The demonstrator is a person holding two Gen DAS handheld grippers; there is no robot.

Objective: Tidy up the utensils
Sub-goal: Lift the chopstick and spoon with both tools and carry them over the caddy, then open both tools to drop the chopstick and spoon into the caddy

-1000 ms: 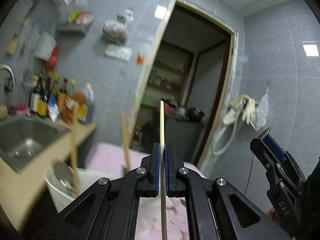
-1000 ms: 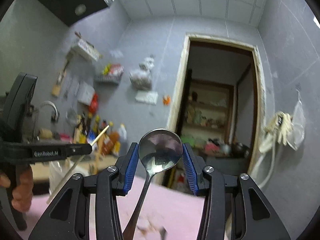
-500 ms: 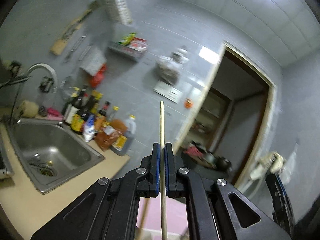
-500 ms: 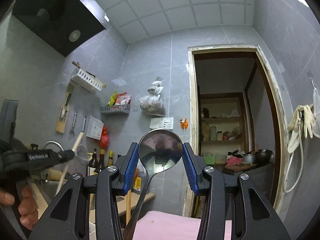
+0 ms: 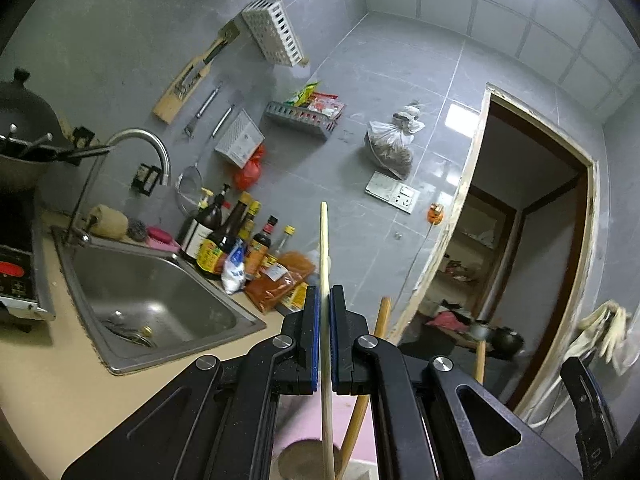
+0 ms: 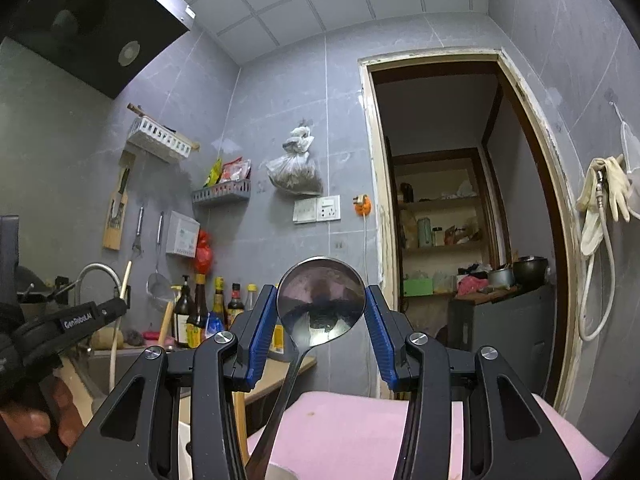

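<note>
A small kitchen with grey tiled walls [image 6: 280, 112] and a white grid ceiling [image 6: 320, 0]. A wood-framed doorway [image 6: 460, 208] opens onto a dim storeroom with shelves [image 6: 440, 220]. Left of the doorway hang a bag [image 6: 296, 172], wall sockets [image 6: 317, 209] and a grey rack [image 6: 221, 192]. Below the rack, bottles [image 5: 224, 236] crowd the beige desk [image 5: 60, 380] beside a steel sink [image 5: 148, 300] and curved tap [image 5: 136, 148]. A dark hood [image 6: 88, 20] hangs overhead, left of the doorway.
</note>
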